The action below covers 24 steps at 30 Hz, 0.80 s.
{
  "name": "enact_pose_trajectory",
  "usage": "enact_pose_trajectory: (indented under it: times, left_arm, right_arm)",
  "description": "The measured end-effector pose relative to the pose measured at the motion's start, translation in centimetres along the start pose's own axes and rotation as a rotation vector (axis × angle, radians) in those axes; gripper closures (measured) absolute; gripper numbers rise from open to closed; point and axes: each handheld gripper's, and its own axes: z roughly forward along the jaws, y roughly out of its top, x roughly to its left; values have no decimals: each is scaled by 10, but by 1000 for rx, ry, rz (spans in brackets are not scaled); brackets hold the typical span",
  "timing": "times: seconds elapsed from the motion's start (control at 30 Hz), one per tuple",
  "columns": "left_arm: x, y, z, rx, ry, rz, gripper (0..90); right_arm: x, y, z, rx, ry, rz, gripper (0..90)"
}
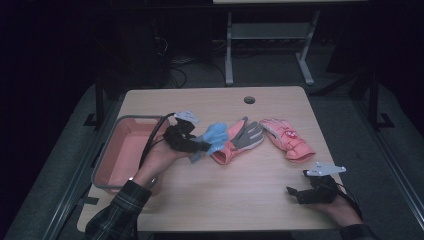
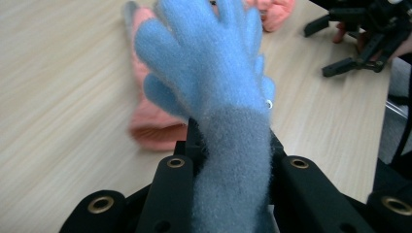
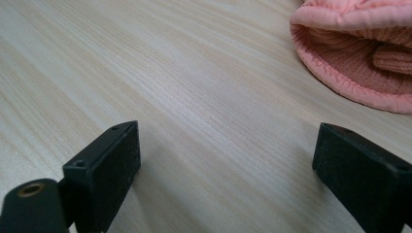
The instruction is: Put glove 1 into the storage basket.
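A fuzzy blue glove [image 1: 214, 137] hangs just above the table, and my left gripper [image 1: 199, 146] is shut on its cuff. In the left gripper view the glove [image 2: 209, 63] spreads its fingers beyond the jaws of the left gripper [image 2: 233, 140]. Under and beyond it lies a coral glove with a grey palm [image 1: 241, 140] [image 2: 154, 127]. A pink padded glove [image 1: 287, 139] lies to its right, with its cuff [image 3: 357, 60] toward me. My right gripper [image 1: 294, 195] [image 3: 228, 145] [image 2: 342, 46] rests open on the wood near the front right, with nothing in it.
A pink tray [image 1: 120, 150] with a grey rim sits at the table's left edge, under my left forearm. The tabletop [image 1: 235, 200] has a cable hole [image 1: 249, 99] near the back edge. Beyond the table stands a grey desk frame [image 1: 267, 45].
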Motion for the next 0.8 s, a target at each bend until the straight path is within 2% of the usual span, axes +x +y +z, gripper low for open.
enact_pose_trajectory:
  times: [0.2,0.5,0.67,0.8]
  left_arm:
    - [24,-9,-28,-18,56,-28,741]
    - [61,-31,-70,-55,155,-100,741]
    - [79,-48,-82,-66,204,-144,741]
    - [93,-62,-83,-43,237,-176,740]
  right_arm:
    - [0,0,0,0,0,0,94]
    - [0,0,0,0,0,1,94]
    - [0,0,0,0,0,1,95]
    - [0,0,0,0,-1,2,94]
